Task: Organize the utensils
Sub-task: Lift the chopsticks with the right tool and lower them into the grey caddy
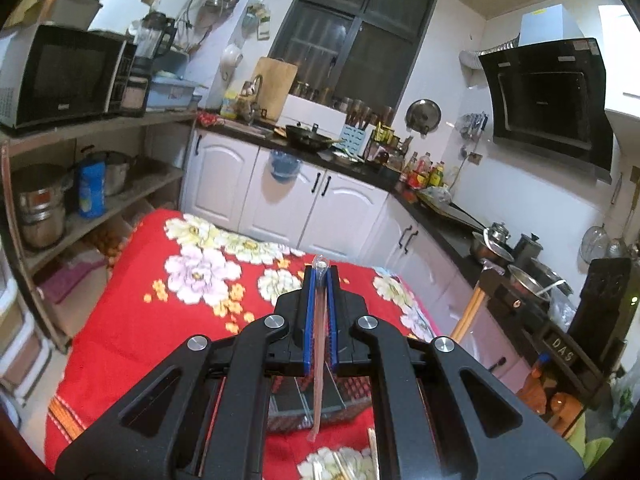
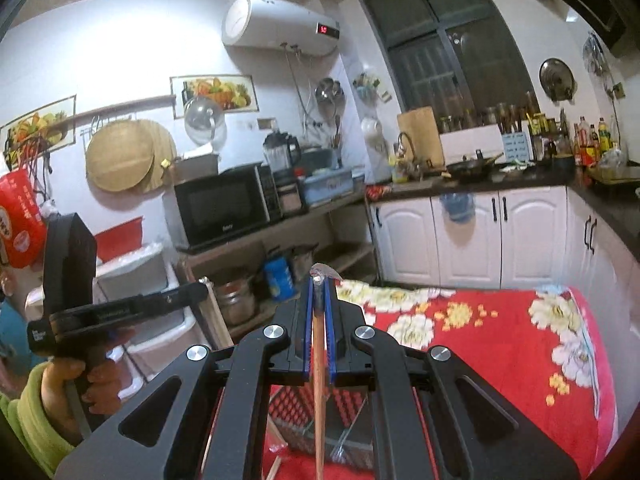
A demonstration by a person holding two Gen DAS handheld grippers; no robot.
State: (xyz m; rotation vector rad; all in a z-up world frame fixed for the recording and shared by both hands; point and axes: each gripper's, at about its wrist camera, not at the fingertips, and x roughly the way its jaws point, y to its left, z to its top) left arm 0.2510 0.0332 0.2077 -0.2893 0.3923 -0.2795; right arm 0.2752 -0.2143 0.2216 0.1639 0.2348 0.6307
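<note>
Here, two wrist views over a table under a red floral cloth (image 1: 132, 320), both cameras tipped up toward the kitchen.

Left wrist view only: black range hood (image 1: 548, 100) at 2 o'clock, lidded pots (image 1: 496, 240) on the dark counter at 3 o'clock. The right gripper's body sits at the 3 to 4 o'clock edge with its wooden chopsticks slanting down beneath it.

Right wrist view only: white water heater (image 2: 276, 20) at 12 o'clock, round bamboo trays (image 2: 124, 156) at 10 o'clock, a red bag (image 2: 20, 216) at 9 o'clock. The person's hand (image 2: 72, 380), green sleeve, grips the left gripper's handle at 8 o'clock. The microwave (image 2: 224, 204) shows in both views.

Left gripper (image 1: 321, 280): blue pads nearly together, pinching a plastic-sleeved chopstick pair (image 1: 318, 360). The sleeve tip pokes just past the fingertips; the rest hangs down toward the camera, above a dark mesh utensil holder (image 1: 320, 404) on the cloth at 6 o'clock. More sleeved sticks (image 1: 352, 464) lie on the cloth at the bottom edge.

Right gripper (image 2: 319, 288): pads closed to a narrow slot on a bare wooden chopstick pair (image 2: 319, 392), its crumpled clear wrapper end at the fingertips. The shaft runs down over the same mesh holder (image 2: 348, 412).
</note>
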